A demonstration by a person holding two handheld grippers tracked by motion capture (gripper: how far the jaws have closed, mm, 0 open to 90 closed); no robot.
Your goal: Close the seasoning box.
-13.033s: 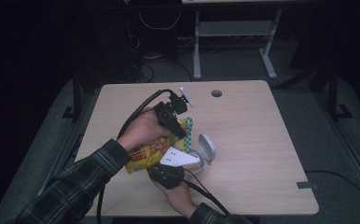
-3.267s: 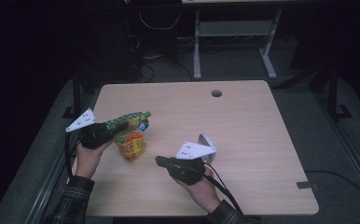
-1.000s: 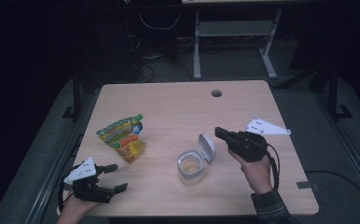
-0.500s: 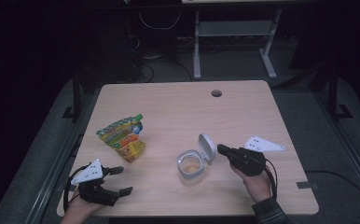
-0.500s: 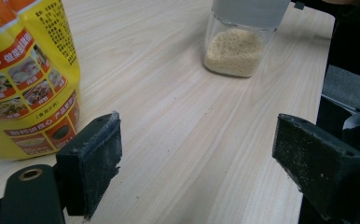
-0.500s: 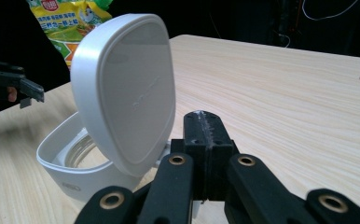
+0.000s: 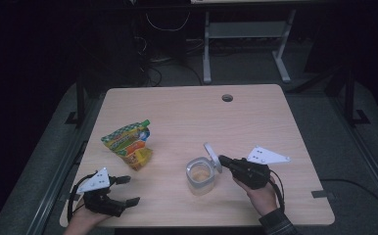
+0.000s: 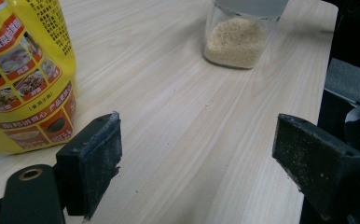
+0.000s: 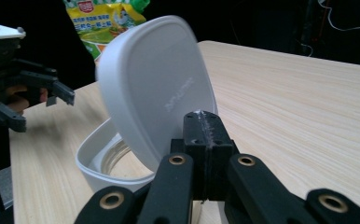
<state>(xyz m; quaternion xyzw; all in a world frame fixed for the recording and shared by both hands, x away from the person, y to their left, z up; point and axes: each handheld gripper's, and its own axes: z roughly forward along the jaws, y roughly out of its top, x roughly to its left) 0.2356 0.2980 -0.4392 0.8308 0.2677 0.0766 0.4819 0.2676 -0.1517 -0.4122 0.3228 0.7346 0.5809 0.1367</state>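
On the pale wooden table (image 7: 255, 117), the jar (image 7: 200, 176) stood filled with its lid (image 7: 210, 156) upright; the right gripper (image 7: 224, 160), jaws pressed together behind that lid, seemed about to push it down, while the left gripper (image 7: 126, 190) waited with jaws wide, well left of the jar.

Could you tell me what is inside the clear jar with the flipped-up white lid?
The jar holds pale, sandy granules in its lower part; its lid hides part of the opening.

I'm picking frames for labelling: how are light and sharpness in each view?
High view: dark surround, only the table lit, slightly soft. Left gripper view: bright and even, pouch and jar sharp. Right gripper view: lid edge a bit blurred, background black.
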